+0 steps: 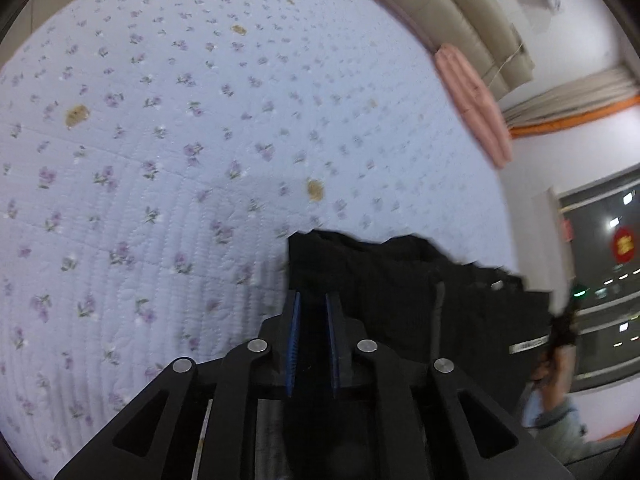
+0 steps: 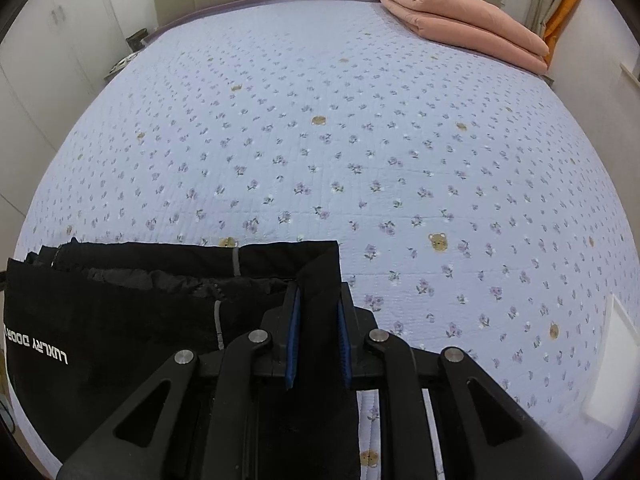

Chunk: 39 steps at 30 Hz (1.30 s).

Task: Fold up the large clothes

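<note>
While black garment (image 2: 160, 304) held, pink quilt (image 2: 464, 28) well apart.

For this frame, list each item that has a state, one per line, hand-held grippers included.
Left hand-held gripper: shut on the black garment.
Right hand-held gripper: shut on the black garment, fabric between its pads.
Black garment: held at both grippers, near the front edge of the bed; cannot tell if lifted.
Pink blanket: folded, at the bed's far right corner.
Floral bedspread: spread flat.
</note>
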Each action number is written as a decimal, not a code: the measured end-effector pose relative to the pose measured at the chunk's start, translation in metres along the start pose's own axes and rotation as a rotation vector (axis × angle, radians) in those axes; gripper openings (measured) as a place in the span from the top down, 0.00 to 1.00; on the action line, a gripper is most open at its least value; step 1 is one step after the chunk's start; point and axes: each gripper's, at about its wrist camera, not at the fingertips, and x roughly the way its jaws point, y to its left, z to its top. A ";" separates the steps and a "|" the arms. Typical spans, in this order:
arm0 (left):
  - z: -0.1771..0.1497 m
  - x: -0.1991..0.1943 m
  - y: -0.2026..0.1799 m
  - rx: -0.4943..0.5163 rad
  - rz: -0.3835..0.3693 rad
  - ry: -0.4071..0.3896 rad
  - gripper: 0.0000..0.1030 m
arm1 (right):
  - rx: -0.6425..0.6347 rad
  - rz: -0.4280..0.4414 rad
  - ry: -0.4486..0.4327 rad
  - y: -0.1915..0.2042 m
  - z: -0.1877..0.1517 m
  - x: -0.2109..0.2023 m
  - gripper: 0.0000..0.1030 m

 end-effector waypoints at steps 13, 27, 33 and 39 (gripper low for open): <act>0.001 0.032 0.002 0.027 -0.025 0.081 0.48 | -0.011 0.009 0.032 0.007 -0.002 0.013 0.81; -0.010 -0.068 -0.054 0.104 -0.043 -0.296 0.93 | 0.047 -0.117 -0.155 -0.001 -0.002 -0.061 0.85; 0.011 -0.008 -0.041 0.064 0.159 -0.193 0.93 | 0.018 -0.175 -0.114 0.005 0.023 -0.020 0.85; 0.005 0.043 -0.001 -0.018 0.222 -0.078 0.78 | -0.011 -0.194 0.106 0.006 0.004 0.088 0.83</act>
